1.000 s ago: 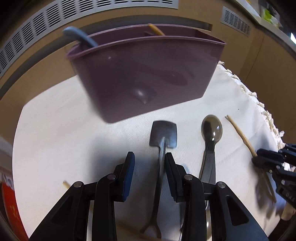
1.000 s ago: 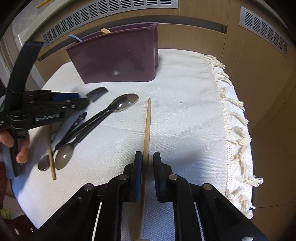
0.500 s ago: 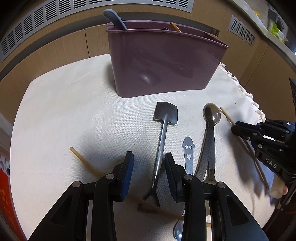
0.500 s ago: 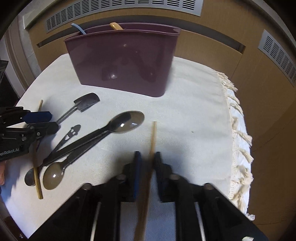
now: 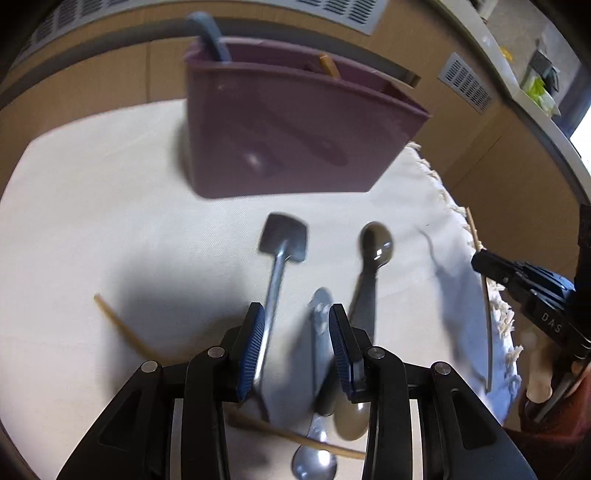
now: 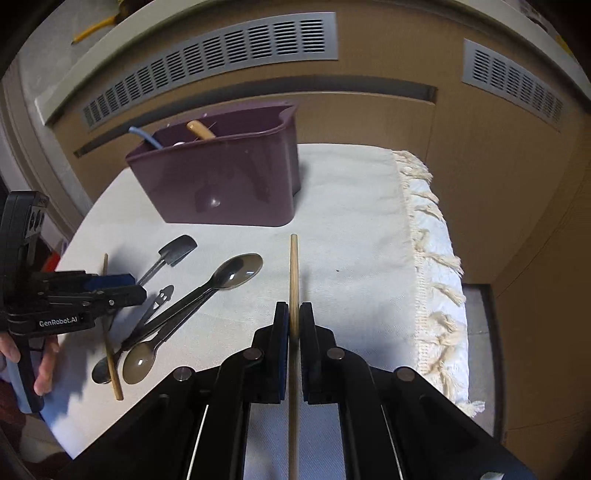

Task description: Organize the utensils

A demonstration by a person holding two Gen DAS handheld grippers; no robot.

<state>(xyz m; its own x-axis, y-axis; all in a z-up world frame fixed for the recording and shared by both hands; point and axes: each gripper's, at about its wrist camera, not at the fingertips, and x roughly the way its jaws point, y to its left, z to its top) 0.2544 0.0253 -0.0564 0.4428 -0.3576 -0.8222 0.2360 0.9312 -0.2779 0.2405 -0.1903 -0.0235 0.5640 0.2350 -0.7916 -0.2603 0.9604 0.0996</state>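
Note:
A purple utensil holder (image 6: 229, 181) stands on the white cloth, also in the left wrist view (image 5: 288, 136), with a blue handle (image 5: 207, 33) and a wooden handle (image 6: 199, 129) in it. My right gripper (image 6: 294, 314) is shut on a wooden chopstick (image 6: 294, 269) and holds it above the cloth. My left gripper (image 5: 297, 328) is open, low over a small flat-headed spatula (image 5: 280, 240) and a smiley-handled spoon (image 5: 319, 306). Dark spoons (image 6: 236, 275) lie beside them. A second chopstick (image 6: 110, 354) lies under the left gripper (image 6: 122, 290).
The fringed cloth edge (image 6: 436, 258) runs along the right. Wooden cabinet fronts with grey vents (image 6: 221, 62) stand behind the table. A hand (image 6: 44, 365) holds the left gripper at the table's left edge.
My right gripper has lifted the chopstick off the cloth and pulled back from the holder. My left gripper has shifted right, so the spatula handle now lies by its left finger.

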